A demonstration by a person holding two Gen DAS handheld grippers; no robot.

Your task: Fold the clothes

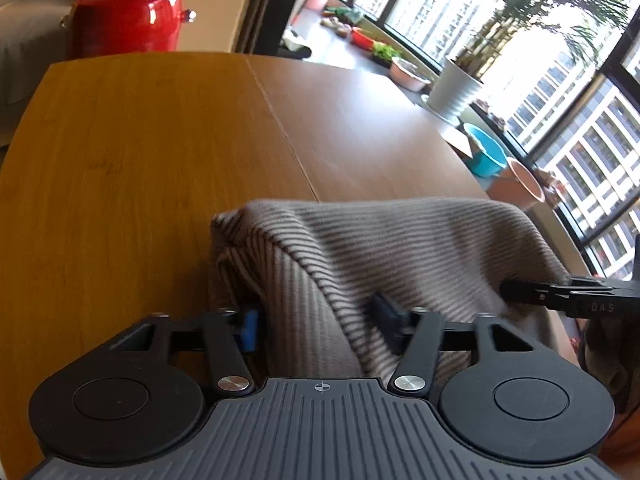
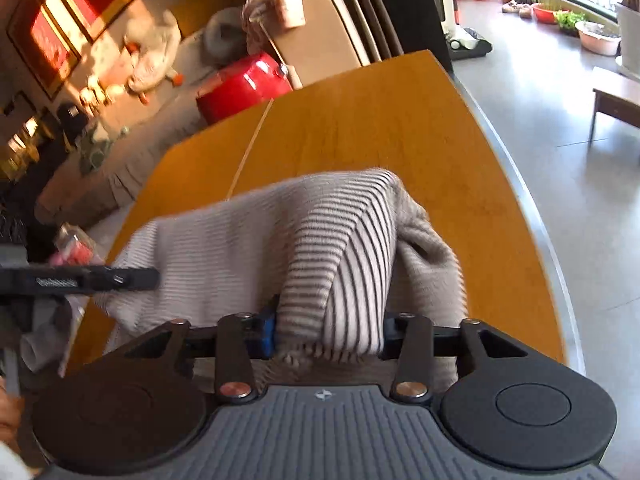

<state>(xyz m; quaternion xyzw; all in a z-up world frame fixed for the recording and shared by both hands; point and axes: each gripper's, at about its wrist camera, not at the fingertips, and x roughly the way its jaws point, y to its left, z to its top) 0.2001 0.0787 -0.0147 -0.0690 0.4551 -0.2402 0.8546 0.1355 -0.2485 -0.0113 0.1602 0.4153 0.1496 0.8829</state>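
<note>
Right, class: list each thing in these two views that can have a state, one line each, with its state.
Striped garment: bunched, partly lifted off the table.
Left gripper: jaws on a fold of the garment.
Right gripper: jaws on a bunched fold.
Wooden table: bare beyond the garment.
Red pot: upright behind the table.

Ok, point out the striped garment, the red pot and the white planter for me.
striped garment (image 1: 392, 248), left wrist view, on its raised ribbed fold.
red pot (image 1: 126, 20), left wrist view, on its glossy side.
white planter (image 1: 454, 90), left wrist view, on its ribbed wall.

Black hand-held gripper with blue pads, silver screws.
</note>
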